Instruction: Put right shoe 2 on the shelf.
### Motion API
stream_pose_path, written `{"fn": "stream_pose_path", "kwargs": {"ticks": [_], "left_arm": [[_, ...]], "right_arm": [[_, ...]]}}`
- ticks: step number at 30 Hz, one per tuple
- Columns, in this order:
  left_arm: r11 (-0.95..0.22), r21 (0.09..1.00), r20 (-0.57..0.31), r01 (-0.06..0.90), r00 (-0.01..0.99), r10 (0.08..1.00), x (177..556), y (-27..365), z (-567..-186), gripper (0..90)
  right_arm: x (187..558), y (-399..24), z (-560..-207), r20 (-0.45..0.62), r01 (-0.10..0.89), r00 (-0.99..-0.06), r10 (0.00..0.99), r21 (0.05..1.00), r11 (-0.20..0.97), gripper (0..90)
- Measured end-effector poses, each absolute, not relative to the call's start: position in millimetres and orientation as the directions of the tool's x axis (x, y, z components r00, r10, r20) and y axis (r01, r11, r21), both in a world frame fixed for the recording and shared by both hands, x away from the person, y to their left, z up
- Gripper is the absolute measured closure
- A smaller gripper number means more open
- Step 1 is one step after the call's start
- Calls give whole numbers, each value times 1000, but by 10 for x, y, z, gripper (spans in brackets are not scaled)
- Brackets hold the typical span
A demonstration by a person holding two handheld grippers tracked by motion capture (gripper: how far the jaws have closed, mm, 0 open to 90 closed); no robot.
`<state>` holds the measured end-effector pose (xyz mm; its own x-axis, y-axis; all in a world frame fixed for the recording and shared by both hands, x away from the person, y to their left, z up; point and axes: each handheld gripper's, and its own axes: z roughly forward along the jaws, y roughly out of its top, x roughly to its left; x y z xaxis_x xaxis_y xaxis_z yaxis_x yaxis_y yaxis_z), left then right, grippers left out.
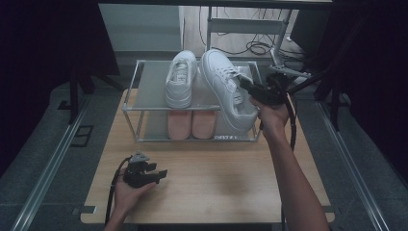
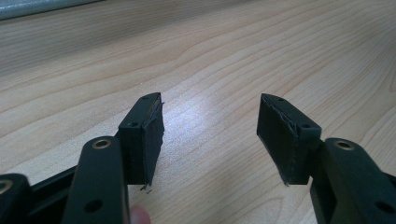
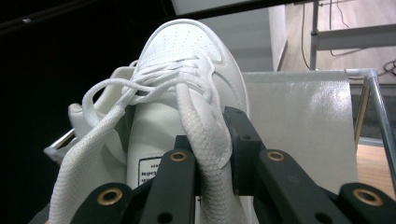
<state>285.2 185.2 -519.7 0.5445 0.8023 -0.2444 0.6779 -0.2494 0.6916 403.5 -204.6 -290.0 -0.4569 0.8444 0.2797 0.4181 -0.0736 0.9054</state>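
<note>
A white sneaker (image 1: pixel 222 79) hangs tilted over the right half of the rack's top shelf, toe pointing away. My right gripper (image 1: pixel 248 87) is shut on it near the collar. In the right gripper view the jaws (image 3: pixel 212 149) pinch the sneaker's (image 3: pixel 187 51) upper edge, with laces draped over them. A second white sneaker (image 1: pixel 181 79) stands on the shelf's left half. My left gripper (image 1: pixel 161 174) rests low over the wooden table (image 1: pixel 216 178), open, with nothing between its fingers (image 2: pixel 210 135).
The metal-framed shoe rack (image 1: pixel 131 96) stands at the table's far side. A pair of pink shoes (image 1: pixel 191 124) sits on its lower shelf. Cables and a metal stand lie on the floor behind. Dark curtains hang on both sides.
</note>
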Motion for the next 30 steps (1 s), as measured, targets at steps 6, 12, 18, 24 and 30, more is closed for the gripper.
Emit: {"fn": "stream_pose_path", "kwargs": {"ticks": [6,12,18,24,30], "left_arm": [[-242,692,-251,680,541,803,2851,1858,-5195,417],[-238,692,-256,681,540,802,2852,1862,-5194,417],[-235,698,-254,677,541,802,2854,1885,-5186,417],[-239,697,-254,676,545,799,2862,1892,-5192,417],[-230,700,-258,676,540,801,2859,1908,-5184,417]], "right_arm": [[4247,-1935,-2890,282,447,-418,864,891,-75,811],[4431,-1822,-2860,268,464,-382,885,883,-68,811],[4578,-1753,-2872,270,476,-350,897,876,-78,810],[4721,-1691,-2910,277,498,-320,906,863,-88,809],[4843,-1620,-2939,280,518,-288,916,850,-98,809]]}}
